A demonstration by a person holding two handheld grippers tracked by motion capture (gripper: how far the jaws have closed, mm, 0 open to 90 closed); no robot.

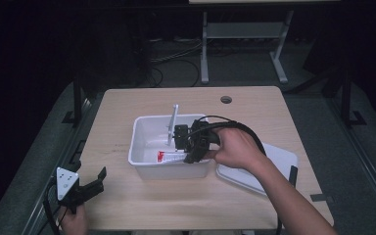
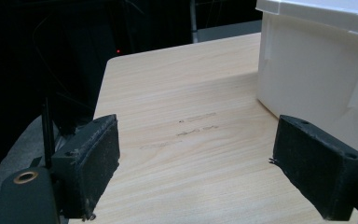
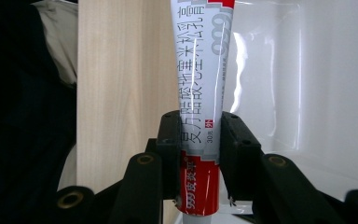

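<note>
A white tube with red ends and printed lettering (image 3: pixel 200 84) sits between the jaws of my right gripper (image 3: pixel 200 144), whose pads press on it from both sides. From above, that gripper (image 1: pixel 179 138) hangs over the white bin (image 1: pixel 142 128), and the tube (image 1: pixel 174 120) stands nearly upright out of it. A red and white thing (image 1: pixel 169 156) lies on the bin floor under the gripper. My left gripper (image 1: pixel 99 180) rests at the table's front left corner, open. Nothing lies between its pads (image 2: pixel 93 158), and the bin wall (image 2: pixel 307 70) is to its right.
A white lid (image 1: pixel 279 159) lies flat to the right of the bin, partly under the person's right forearm. The wooden table (image 1: pixel 127 205) has a round cable hole (image 1: pixel 226 99) near its far edge. Cables and desk legs stand on the dark floor behind.
</note>
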